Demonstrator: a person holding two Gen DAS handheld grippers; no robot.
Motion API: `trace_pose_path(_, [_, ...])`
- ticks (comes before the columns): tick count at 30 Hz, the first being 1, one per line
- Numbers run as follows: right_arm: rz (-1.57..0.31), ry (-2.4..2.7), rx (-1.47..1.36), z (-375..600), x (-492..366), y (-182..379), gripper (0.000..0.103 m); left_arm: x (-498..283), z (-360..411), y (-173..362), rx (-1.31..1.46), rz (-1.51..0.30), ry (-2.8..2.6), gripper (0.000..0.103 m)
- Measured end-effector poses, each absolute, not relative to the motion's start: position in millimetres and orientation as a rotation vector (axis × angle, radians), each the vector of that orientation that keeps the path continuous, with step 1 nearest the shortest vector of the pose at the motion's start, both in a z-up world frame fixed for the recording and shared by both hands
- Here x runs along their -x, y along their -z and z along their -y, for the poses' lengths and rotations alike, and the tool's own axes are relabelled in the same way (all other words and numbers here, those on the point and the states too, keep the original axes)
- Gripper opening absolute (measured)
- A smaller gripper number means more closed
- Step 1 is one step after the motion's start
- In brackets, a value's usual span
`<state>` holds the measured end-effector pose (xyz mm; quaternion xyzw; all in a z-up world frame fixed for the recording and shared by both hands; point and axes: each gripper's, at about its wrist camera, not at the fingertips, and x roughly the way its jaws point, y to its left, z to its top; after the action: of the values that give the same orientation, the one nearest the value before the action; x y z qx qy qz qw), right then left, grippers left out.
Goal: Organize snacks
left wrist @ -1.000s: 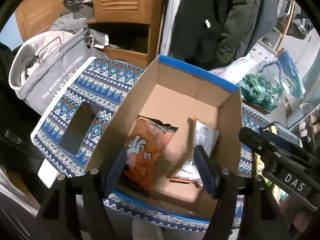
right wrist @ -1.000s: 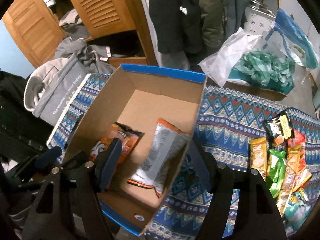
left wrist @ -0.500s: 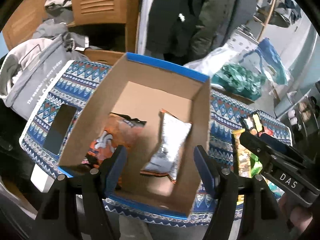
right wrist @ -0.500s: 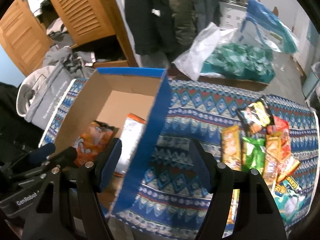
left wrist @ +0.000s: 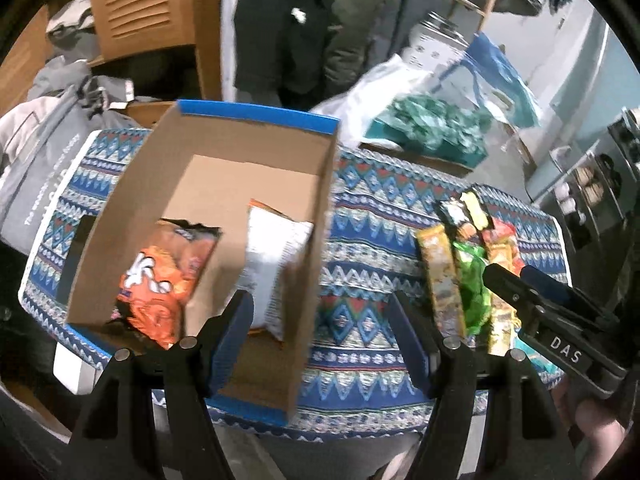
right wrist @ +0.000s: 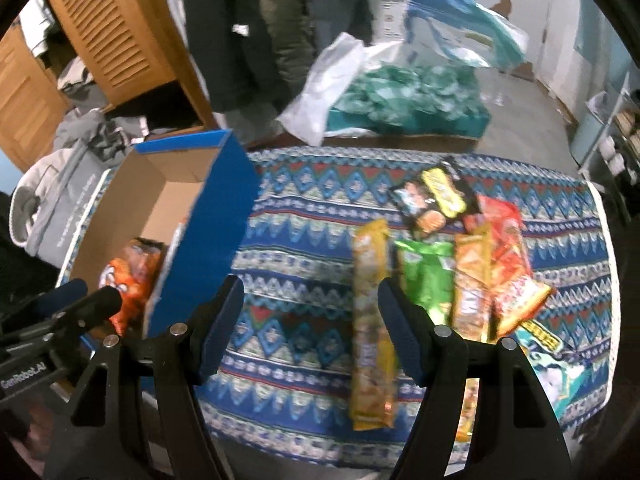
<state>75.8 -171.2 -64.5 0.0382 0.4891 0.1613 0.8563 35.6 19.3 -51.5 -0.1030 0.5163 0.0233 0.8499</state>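
Left tool (left wrist: 320, 320) open and empty, its two blue-padded fingers (left wrist: 236, 320) spread wide above the near right wall of the cardboard box (left wrist: 132, 184), which stands open-topped with a blue outer face on the left part of the tabletop (left wrist: 360, 248) and its patterned blue cloth. Inside the box, an orange snack bag (left wrist: 160, 276) lies at the left and a white snack packet (left wrist: 272, 256) leans against the right wall; the rest of the box floor is bare cardboard. Right tool (right wrist: 310, 320) likewise open and empty, held over the cloth between the box (right wrist: 208, 216) and a cluster of loose snacks. In the right wrist view the cluster comprises a long yellow packet (right wrist: 370, 320) lying just beside the right finger, a green packet (right wrist: 424, 276), an orange-brown bar (right wrist: 470, 280), a red packet (right wrist: 508, 248), a black packet (right wrist: 436, 200) at the far end, and a pale blue-and-white packet (right wrist: 560, 372) at the near right edge; several overlap one another. The body of the right tool (left wrist: 560, 336) crosses the lower right of the left wrist view and hides part of the cluster. Behind the tabletop: a white plastic bag (right wrist: 332, 84) beside a heap of teal-green material (right wrist: 404, 100), dark hanging coats (left wrist: 288, 28), louvred wooden doors (right wrist: 104, 28), and a grey fabric bag (left wrist: 44, 152) at the far left.
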Motion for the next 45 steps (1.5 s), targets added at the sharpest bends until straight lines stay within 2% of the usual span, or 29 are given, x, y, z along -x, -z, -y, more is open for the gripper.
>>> trace_pose_path(8, [-1.042,-0.273,-0.097,222,-73,74,0.071,-40,20,54,0.159,-1.113,0.008,0.071])
trace_pose_path(12, [-1.042,-0.25,-0.09,246,-71,78,0.076,-43,37,59,0.144,-1.133,0.028,0.071])
trace_pose_path(21, [-1.054,-0.209,-0.06,299,-71,88,0.077,-52,78,78,0.128,-1.2,0.057,0.071])
trace_pose_path(25, [-1.077,-0.211,-0.03,320,-78,96,0.081,-58,96,92,0.124,-1.244,0.062,0.071])
trace_pose_path(45, [-1.295,-0.233,-0.027,371,-93,188,0.083,-81,138,151,0.13,-1.402,0.081,0.071])
